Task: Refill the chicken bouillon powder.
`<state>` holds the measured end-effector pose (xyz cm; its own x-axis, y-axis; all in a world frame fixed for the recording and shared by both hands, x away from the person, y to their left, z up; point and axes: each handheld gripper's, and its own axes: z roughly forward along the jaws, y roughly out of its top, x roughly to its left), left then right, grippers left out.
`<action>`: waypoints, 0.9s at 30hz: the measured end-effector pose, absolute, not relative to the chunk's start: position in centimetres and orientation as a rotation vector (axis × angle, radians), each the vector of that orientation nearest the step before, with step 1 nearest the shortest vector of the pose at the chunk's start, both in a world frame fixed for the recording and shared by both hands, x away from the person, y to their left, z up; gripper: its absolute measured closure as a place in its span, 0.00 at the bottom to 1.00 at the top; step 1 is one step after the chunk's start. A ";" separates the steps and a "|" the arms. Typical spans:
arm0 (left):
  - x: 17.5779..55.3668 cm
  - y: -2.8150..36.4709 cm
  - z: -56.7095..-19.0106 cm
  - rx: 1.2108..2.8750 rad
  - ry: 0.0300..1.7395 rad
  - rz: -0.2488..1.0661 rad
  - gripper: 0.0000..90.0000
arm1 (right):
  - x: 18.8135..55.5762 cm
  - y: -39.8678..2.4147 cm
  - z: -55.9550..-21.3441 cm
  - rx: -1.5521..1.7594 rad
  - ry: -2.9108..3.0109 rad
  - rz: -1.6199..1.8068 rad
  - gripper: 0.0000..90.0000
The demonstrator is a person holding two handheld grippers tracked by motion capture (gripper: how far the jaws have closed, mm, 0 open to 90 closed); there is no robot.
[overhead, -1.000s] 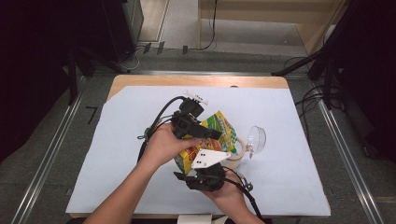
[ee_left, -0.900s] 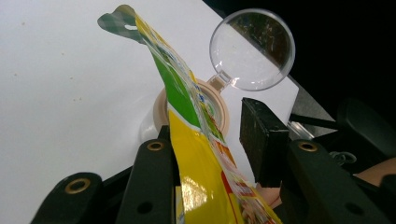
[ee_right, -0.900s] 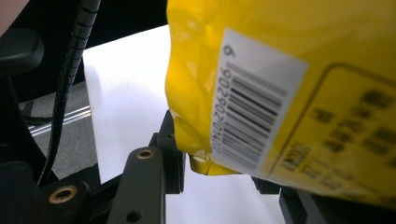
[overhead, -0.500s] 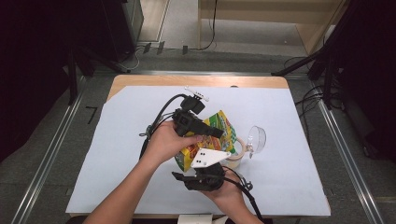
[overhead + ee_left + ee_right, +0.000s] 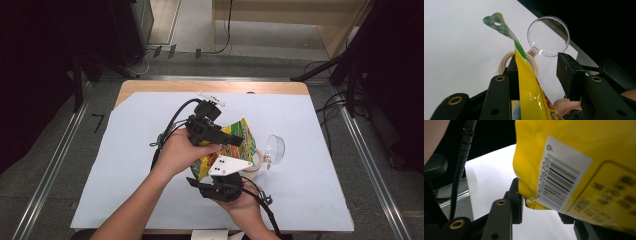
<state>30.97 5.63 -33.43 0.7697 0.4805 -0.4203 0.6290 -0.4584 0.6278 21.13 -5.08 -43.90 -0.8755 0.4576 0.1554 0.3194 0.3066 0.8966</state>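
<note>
My left claw [image 5: 541, 72] has the top edge of the yellow snack bag [image 5: 529, 85] standing between its 2 jaws. The bag lies against the near jaw, while the far jaw stands off with a clear gap, so this claw is loosened rather than clamped. Its jaws have just been opening, with the bag's edge between them all the while. My left hand [image 5: 182, 152] has barely shifted against the 2 earlier high views.

My right claw [image 5: 537, 205] comes at the same bag from below. In the right gripper view the bag's lower corner [image 5: 531, 203], beside the barcode label [image 5: 559, 177], sits just against the near jaw. The other jaw is mostly hidden behind the bag, so I cannot tell whether this claw is pinching or merely cradling. Its jaws have just been closing, with that corner between them.

I judge this as a handover: the left is letting go while the right takes the weight, and the bag hangs tilted above the white table cover [image 5: 125, 165].

Farther out, a roll of beige tape [image 5: 507, 61] lies flat on the cover under the bag, and a clear magnifying glass [image 5: 548, 36] rests just beyond, its handle reaching the roll.
</note>
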 end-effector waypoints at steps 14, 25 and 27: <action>31.4 6.4 -33.1 2.147 0.841 -0.193 0.69 | 21.7 -4.1 -43.7 0.699 2.427 1.633 0.69; 31.8 6.4 -33.0 2.140 0.828 -0.189 0.69 | 22.4 -4.1 -43.5 0.689 2.442 1.606 0.70; 32.0 6.3 -33.1 2.149 0.826 -0.198 0.69 | 22.4 -4.3 -43.6 0.685 2.442 1.601 0.70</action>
